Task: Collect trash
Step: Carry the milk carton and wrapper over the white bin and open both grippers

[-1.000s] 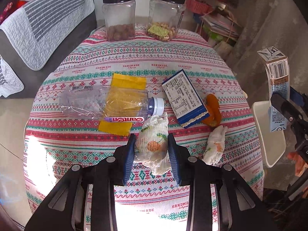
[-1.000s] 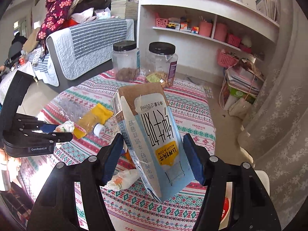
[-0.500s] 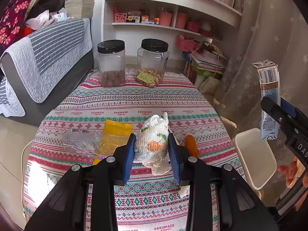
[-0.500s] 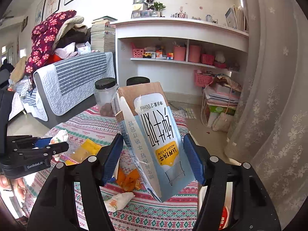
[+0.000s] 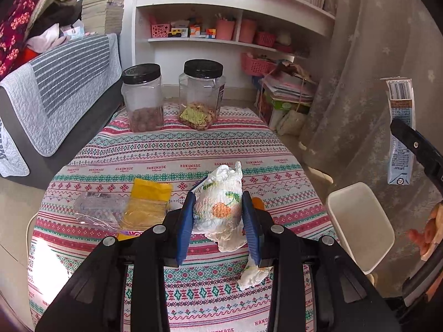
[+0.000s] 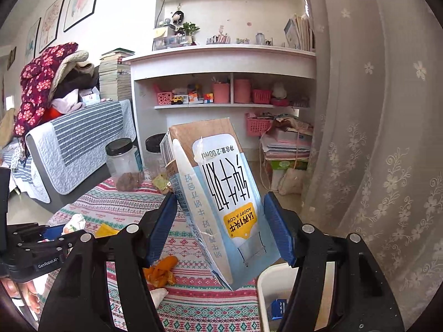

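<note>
Milk carton, upside down with its printed text inverted, sits clamped between the blue jaws of the right gripper. Its long axis runs steeply up and leans toward the left of that view, the brown end uppermost and the pale blue end lowest. The low corner hangs just above the rim of the white bin, which stands beside the surface at its right edge. In the left wrist view the carton appears nearly upright, barcode end on top, above and to the right of the bin.

The left gripper holds a crumpled white tissue printed with an orange fruit, its jaws narrowed against both sides of the wad. The wad's long axis points up and away from the camera, with a loose tail hanging below the jaws. It is lifted clear of the striped cloth, left of the bin.

On the surface left of the bin lie a yellow wrapper, a clear plastic bottle, orange peel and a second tissue wad. Two black-lidded jars stand at the far edge.
</note>
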